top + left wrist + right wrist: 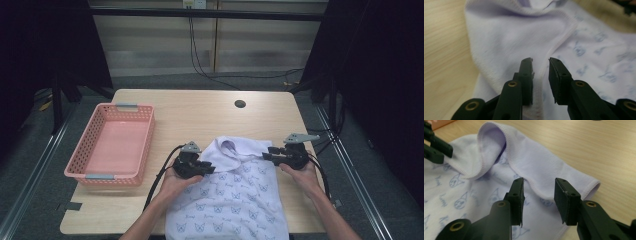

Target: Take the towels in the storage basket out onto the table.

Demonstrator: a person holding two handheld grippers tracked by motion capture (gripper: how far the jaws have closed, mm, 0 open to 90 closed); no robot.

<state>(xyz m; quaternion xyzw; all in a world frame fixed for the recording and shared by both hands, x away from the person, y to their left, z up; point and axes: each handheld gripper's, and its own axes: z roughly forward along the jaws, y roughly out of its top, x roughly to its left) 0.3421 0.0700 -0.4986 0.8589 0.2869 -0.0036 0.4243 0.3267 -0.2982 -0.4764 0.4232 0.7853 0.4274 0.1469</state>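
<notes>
since the printed garment (235, 192) is lying limp on the surface (200, 112) near the person, it is likely handling light and floppy; both the left gripper (540, 62) and right gripper (539, 182) are hovering with fingers spread, pinching nothing, so the stitched shoulder hems are looking like the firmest holds.

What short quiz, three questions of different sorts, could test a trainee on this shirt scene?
1. True or false: the left tool grips the shirt.
2. The basket lies on which side of the shirt in the high view? A) left B) right
3. Fill in: the shirt's print shows small blue ____ faces.

Key: 1 false, its jaws stand apart over the cloth, as do those of the right tool. 2 A. 3 cat.
</notes>
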